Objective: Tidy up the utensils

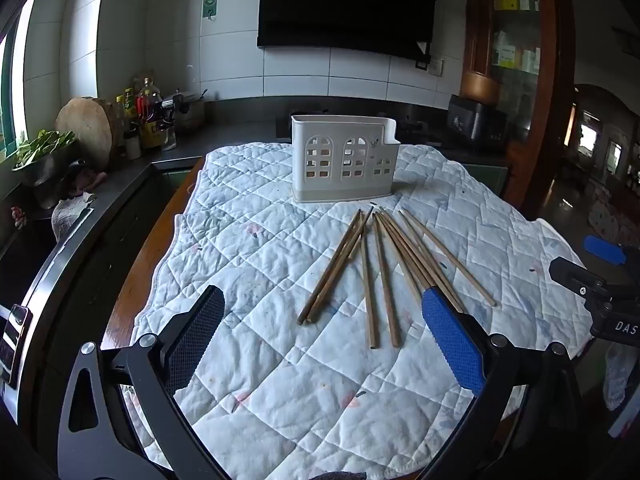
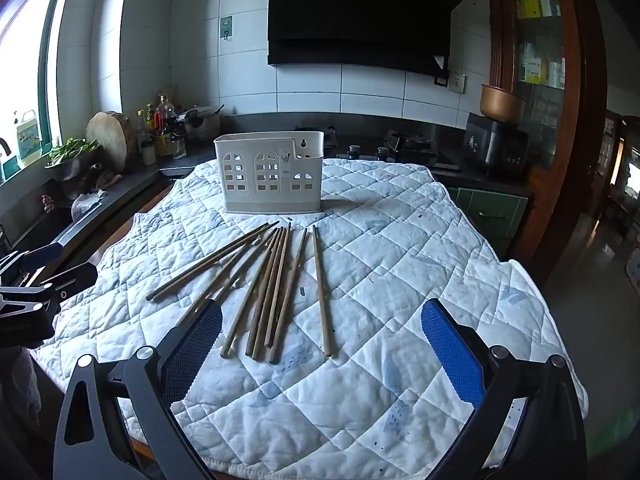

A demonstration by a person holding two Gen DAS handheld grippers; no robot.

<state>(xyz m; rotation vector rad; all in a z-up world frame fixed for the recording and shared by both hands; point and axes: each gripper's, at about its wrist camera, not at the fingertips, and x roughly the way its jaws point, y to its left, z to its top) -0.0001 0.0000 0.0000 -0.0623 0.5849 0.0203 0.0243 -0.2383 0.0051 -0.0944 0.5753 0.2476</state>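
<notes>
Several wooden chopsticks (image 1: 384,264) lie fanned out on a white quilted cloth (image 1: 280,400), also in the right wrist view (image 2: 272,288). A cream utensil holder (image 1: 344,158) with arched cut-outs stands upright behind them, empty as far as I see; it also shows in the right wrist view (image 2: 272,172). My left gripper (image 1: 324,312) is open and empty, just before the near ends of the chopsticks. My right gripper (image 2: 322,326) is open and empty, also near the chopsticks' near ends. Each gripper shows at the edge of the other's view (image 1: 592,276) (image 2: 36,276).
The cloth (image 2: 400,280) covers a wooden table (image 1: 132,280). A dark counter (image 1: 120,184) at left holds bottles (image 1: 146,116), a round chopping block (image 1: 86,128) and a bowl of greens (image 1: 40,156). A stove (image 2: 400,148) and cooker (image 2: 496,144) stand behind.
</notes>
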